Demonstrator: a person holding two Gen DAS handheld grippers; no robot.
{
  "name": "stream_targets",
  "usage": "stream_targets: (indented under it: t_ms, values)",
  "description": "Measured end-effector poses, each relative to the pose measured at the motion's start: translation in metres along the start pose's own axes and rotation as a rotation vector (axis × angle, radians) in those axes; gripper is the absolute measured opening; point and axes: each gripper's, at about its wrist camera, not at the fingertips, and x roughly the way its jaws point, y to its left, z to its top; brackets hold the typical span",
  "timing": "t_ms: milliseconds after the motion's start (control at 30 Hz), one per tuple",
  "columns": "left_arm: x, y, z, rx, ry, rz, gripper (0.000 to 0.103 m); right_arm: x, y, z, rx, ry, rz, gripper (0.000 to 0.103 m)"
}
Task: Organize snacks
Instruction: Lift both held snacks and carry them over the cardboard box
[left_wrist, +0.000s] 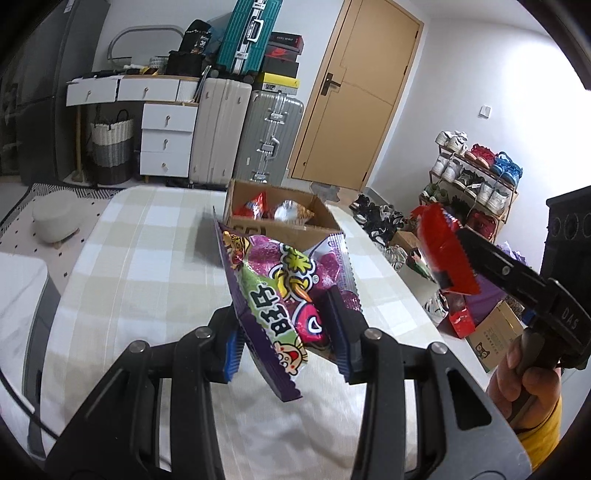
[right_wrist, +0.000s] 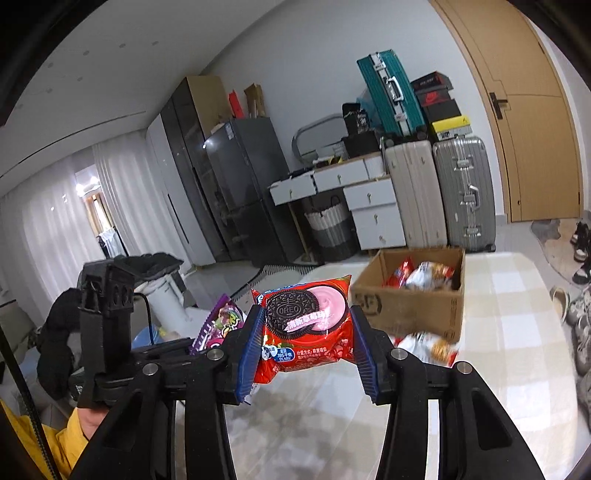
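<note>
A: Left tool (left_wrist: 288, 332) is clamped on the purple candy bag (left_wrist: 280, 291), held tilted in the air over the checked bench (left_wrist: 147, 266). The cardboard box (left_wrist: 280, 225) sits at twelve o'clock from it, already holding a few packets.

B: And the right tool (right_wrist: 306, 343) is pinching the red Oreo pack (right_wrist: 306, 325) across its width, also clear of the bench; the box is at two o'clock there.

A: Risk, I'd say: the purple bag is gripped near one corner, so it could swing or slip out on the way over.

B: Agreed. A white-and-red packet (right_wrist: 428, 347) also lies on the bench just in front of the box; a low pass might knock it.

A: Hard to see: the box's near inside wall, and how full it is. The loose packet is blurred, so I can't read its label.
</note>
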Motion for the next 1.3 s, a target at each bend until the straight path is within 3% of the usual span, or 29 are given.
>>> stream_targets:
  t_ms: [300, 767, 1033, 1300]
  values:
    - [0.03, 0.0, 0.058, -0.014, -0.026, 0.002, 0.036, 0.012, -0.022, 0.05, -0.03, -0.045, -0.034, 0.046]
    - [0.125, 0.003, 0.172, -0.051, -0.039, 0.013, 0.037, 0.085, -0.065, 0.12, -0.061, -0.025, -0.091, 0.046]
    - [0.202, 0.026, 0.197, -0.076, 0.024, 0.056, 0.037, 0.151, -0.111, 0.127, -0.027, 0.055, -0.121, 0.046]
    - [0.276, 0.044, 0.202, -0.069, 0.084, 0.077, 0.037, 0.2, -0.157, 0.107, 0.018, 0.131, -0.154, 0.046]
